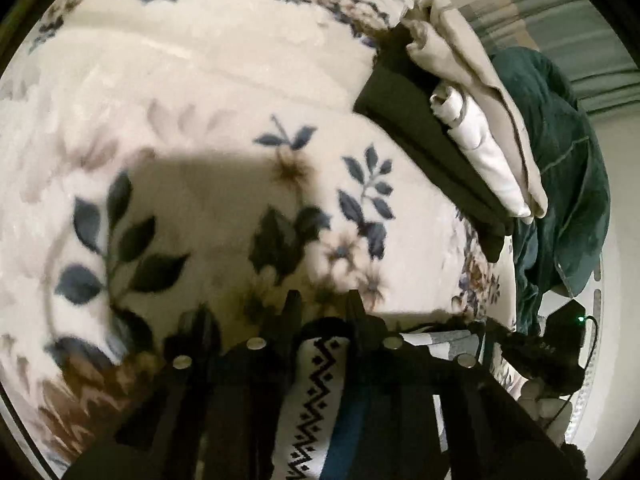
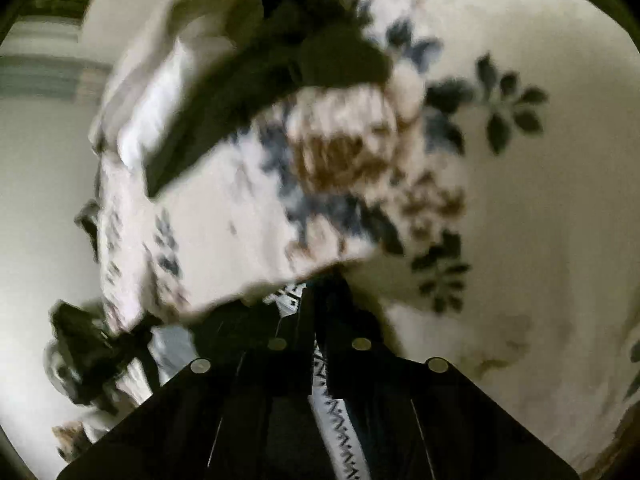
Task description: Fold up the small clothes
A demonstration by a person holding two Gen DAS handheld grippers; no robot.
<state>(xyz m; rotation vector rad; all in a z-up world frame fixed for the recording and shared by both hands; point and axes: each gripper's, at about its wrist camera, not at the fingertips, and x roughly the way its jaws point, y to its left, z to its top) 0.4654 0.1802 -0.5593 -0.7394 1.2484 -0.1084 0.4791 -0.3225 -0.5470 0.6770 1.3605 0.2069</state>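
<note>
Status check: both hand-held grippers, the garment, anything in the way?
Left hand-held gripper shut on zigzag-patterned cloth. Right hand-held gripper shut on it too. Folded stack off to the side on floral blanket, nothing blocking.

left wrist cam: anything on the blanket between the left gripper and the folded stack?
Nothing in the left wrist view: only bare floral blanket between the left gripper, shut on the zigzag-patterned cloth, and the folded stack.
</note>
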